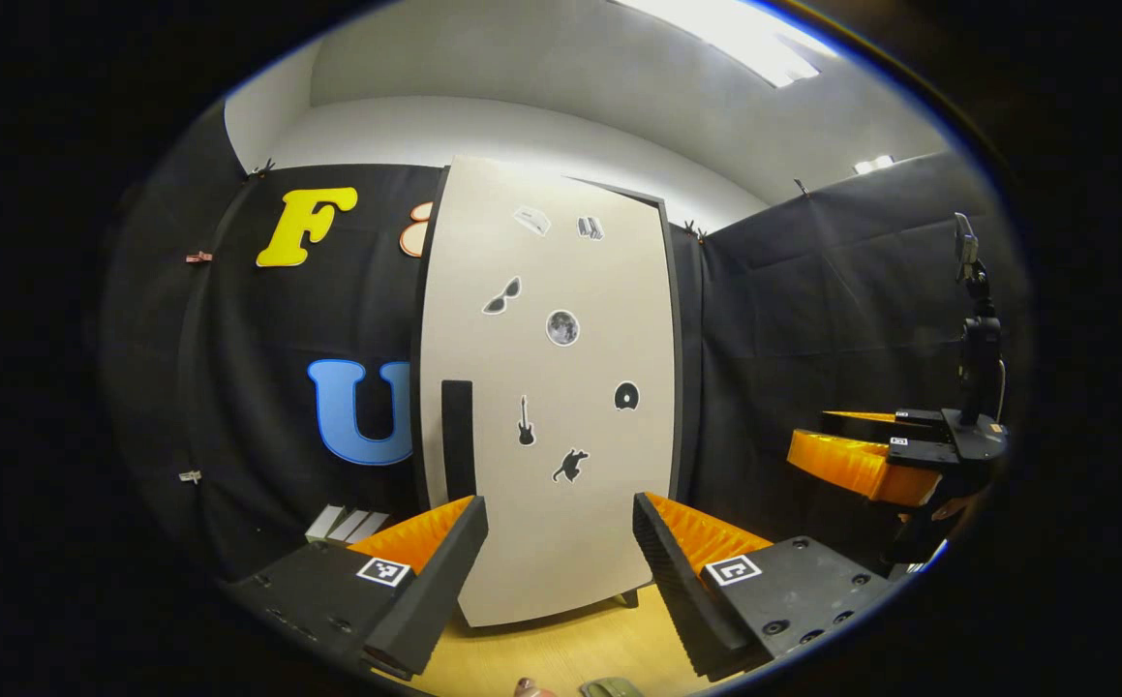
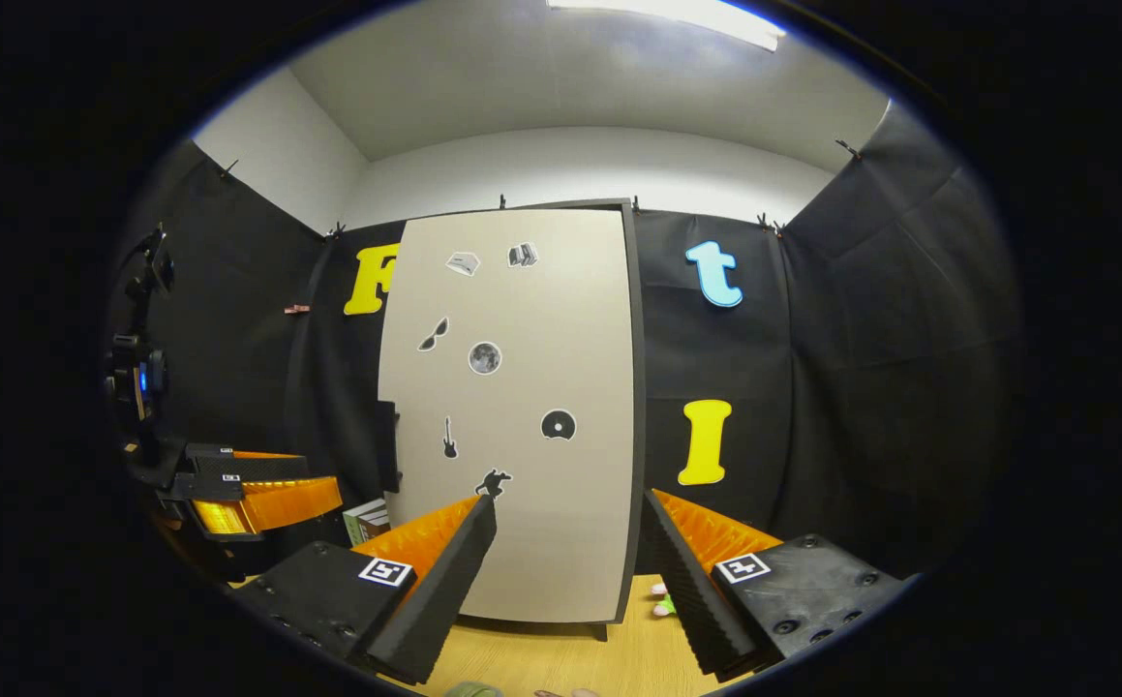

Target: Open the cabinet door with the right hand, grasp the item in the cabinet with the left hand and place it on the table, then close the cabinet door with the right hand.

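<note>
Left gripper view first: our left gripper sits at the bottom of the frame with its fingers spread apart and nothing between them, and dead centre ahead we have the cabinet door, pale, upright and shut. A dark vertical handle runs down its lower left edge, and small stickers dot the panel. The cabinet stands on the wooden desk, whose bare top shows at the bottom centre between our fingers. Over at the right edge of the frame we catch the right gripper, held up level, well apart from the door. Switching to the right gripper view, that gripper has its fingers apart too, gripping nothing, pointed at the same closed door in the middle of the frame, with the handle on its left edge. The left gripper hangs at lower left. With the door shut, the item inside is hidden from us.
</note>
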